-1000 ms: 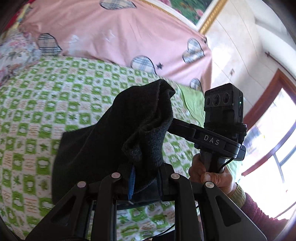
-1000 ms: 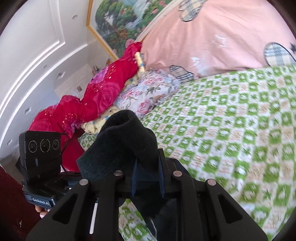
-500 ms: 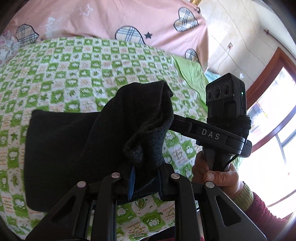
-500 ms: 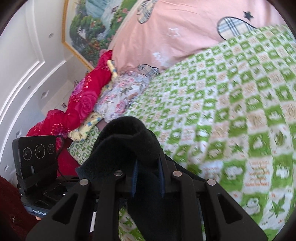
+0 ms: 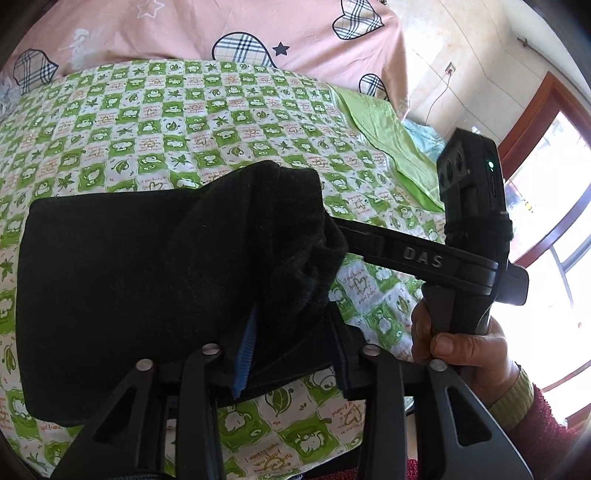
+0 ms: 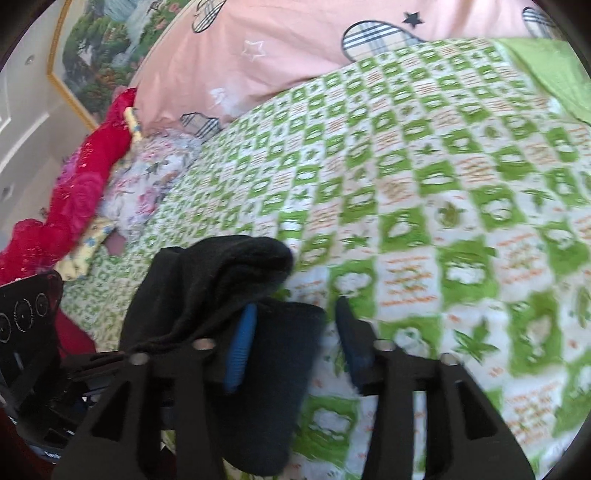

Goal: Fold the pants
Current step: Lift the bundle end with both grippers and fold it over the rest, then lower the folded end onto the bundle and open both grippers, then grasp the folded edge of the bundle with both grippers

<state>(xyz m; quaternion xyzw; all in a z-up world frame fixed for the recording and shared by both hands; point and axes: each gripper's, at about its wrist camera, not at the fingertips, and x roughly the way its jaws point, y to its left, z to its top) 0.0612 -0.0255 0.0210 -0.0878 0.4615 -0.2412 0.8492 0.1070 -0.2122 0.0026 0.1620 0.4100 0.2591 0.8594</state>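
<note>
The black pants (image 5: 129, 277) lie folded on the green checked bedsheet (image 5: 184, 129), and one bunched edge rises toward both grippers. My left gripper (image 5: 291, 354) has its jaws opening, with that bunched cloth lying loosely between them beside the blue pad (image 5: 243, 350). In the right wrist view the pants (image 6: 221, 273) lean on the left blue pad (image 6: 240, 343). The jaws of my right gripper (image 6: 295, 339) are opening too, and a bare gap shows before the right pad (image 6: 351, 343). A person's hand (image 5: 461, 343) grips the right tool's handle.
A pink quilt (image 5: 184, 33) with plaid hearts lies along the far side of the bed. Red and floral bedding (image 6: 74, 192) is piled at the left. A plain green sheet (image 5: 388, 129) and a window (image 5: 554, 221) are to the right.
Both grippers have sunk toward the bed and the pants now lie flatter on the sheet. Both pairs of jaws have spread apart and loosened their hold on the bunched cloth.
</note>
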